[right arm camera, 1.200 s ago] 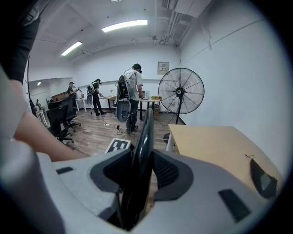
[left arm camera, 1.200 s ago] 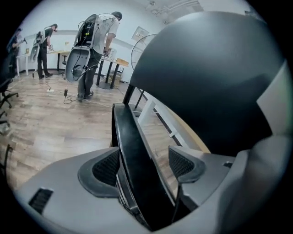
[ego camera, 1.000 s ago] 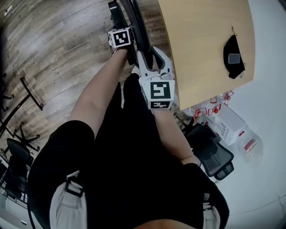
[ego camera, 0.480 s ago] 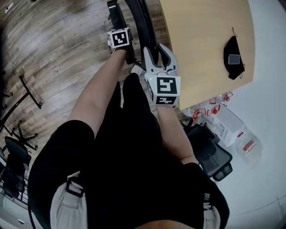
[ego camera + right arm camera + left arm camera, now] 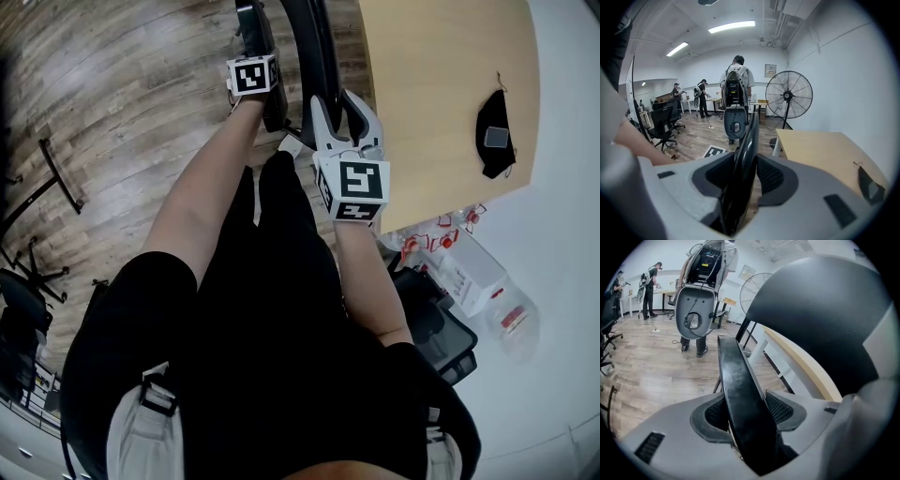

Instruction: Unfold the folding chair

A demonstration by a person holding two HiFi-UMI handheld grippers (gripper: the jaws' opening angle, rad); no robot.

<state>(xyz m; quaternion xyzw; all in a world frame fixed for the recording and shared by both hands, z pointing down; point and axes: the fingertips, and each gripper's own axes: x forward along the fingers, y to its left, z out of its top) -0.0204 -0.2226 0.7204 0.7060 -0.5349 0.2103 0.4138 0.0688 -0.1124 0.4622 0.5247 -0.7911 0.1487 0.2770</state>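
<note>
My left claw (image 5: 749,411) has just been closing its jaws and now pinches a broad black bar of the folding chair (image 5: 736,371). My right claw (image 5: 743,178) is clamped on a thinner black edge of the same chair. The chair's frame rises from the wood floor (image 5: 112,112) just left of the table (image 5: 441,84).

Only the head view shows the clear packets (image 5: 450,234) with red parts by the table's near corner. It also shows two marker cubes (image 5: 251,77), one per claw, patterned in black-and-white squares without letters, and one black pouch (image 5: 494,136) on the table.

The right claw view opens up the room: one pedestal fan (image 5: 787,98) and three people (image 5: 736,89) standing, the nearest wearing a backpack rig. One wall notice (image 5: 770,70) is too small to read.
</note>
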